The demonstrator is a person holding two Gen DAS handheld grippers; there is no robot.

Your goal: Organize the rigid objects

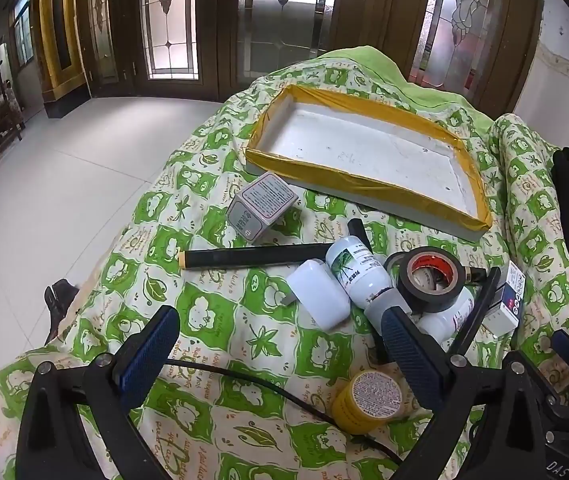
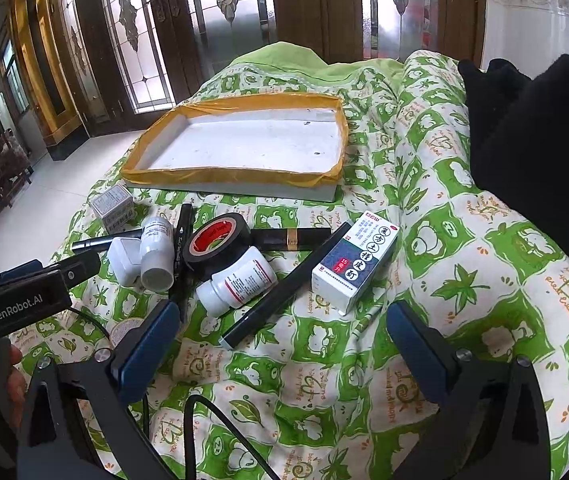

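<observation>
Right now both of your claws are released, jaws spread wide and empty. Your left claw [image 1: 280, 340] hovers over the near left of the quilt [image 1: 212, 312]; your right claw [image 2: 284, 344] hangs over the near middle, aimed down at the clutter.

Just beyond your right claw lies the medicine carton [image 2: 354, 258], flat, beside a black stick [image 2: 284, 280]. It looks light and crushable, so take it across its narrow sides, gently. Left of it lies the small white pill bottle [image 2: 238, 282], on its side and touching the black tape roll [image 2: 218, 242]; the bottle is smooth and likely to roll, so grip across its body, not its cap. The tape roll seems stiff and grippy; one finger through the hole should hold.

Further left sit a white adapter [image 2: 124, 260], a taller white bottle [image 2: 156, 254] and a small grey box [image 2: 112, 202]. A yellow jar [image 1: 368, 400] lies nearest your left claw.

Far across the quilt, the yellow-taped tray [image 2: 232, 106] stands empty, the likely destination.
</observation>
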